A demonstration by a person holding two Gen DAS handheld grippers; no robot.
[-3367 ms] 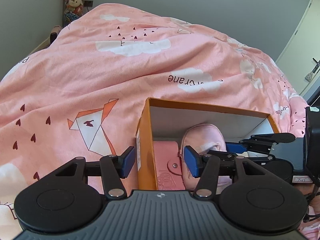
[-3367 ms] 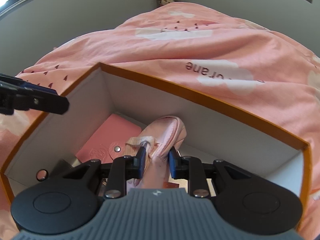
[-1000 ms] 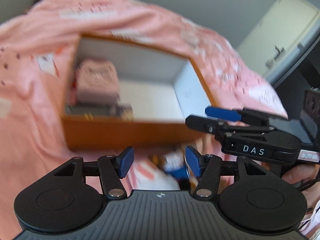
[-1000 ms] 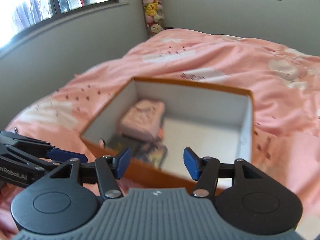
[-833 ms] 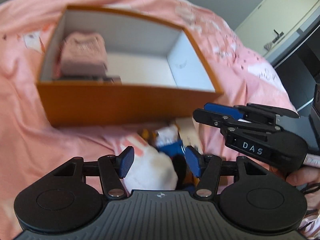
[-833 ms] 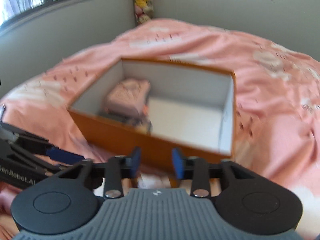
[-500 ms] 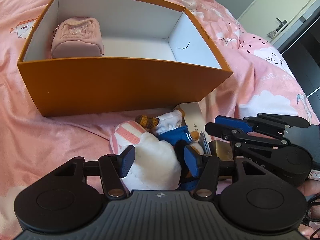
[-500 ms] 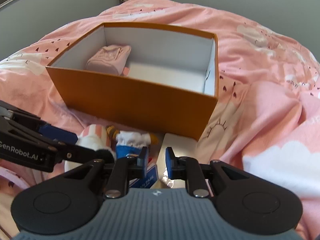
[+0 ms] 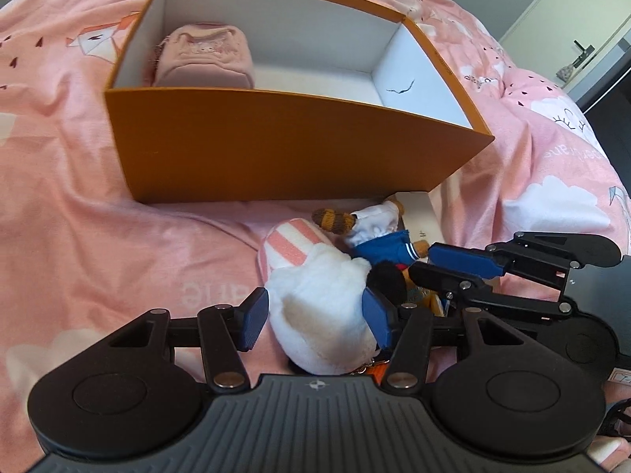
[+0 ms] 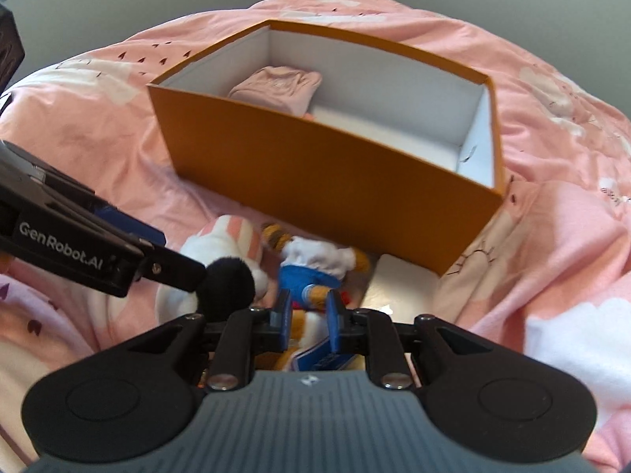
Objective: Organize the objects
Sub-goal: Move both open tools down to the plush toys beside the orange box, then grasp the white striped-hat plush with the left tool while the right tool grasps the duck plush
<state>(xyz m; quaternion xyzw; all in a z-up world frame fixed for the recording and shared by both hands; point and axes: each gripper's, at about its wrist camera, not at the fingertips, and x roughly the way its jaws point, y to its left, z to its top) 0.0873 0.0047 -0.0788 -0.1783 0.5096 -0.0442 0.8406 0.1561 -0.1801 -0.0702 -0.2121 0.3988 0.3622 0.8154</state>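
A bed under a pink quilt [image 9: 79,205] printed with clouds and paper cranes carries one open orange box [image 9: 276,149], its long side running across the left wrist view. Inside it, at the left end, lies one pink pouch [image 9: 203,57]. In front of the box, on the quilt, lie two plush toys: a white one with a pink-striped ear [image 9: 319,307], its length running toward the box, and a doll in blue and white [image 10: 311,272] just beside it, next to a white card [image 10: 406,280]. The left gripper [image 9: 315,321], tilted steeply down, has its fingers spread around the white toy, the right-hand pad touching it. The right gripper [image 10: 309,325], also angled down, has its fingers drawn narrow around the doll's lower part; whether they press on it cannot be told.
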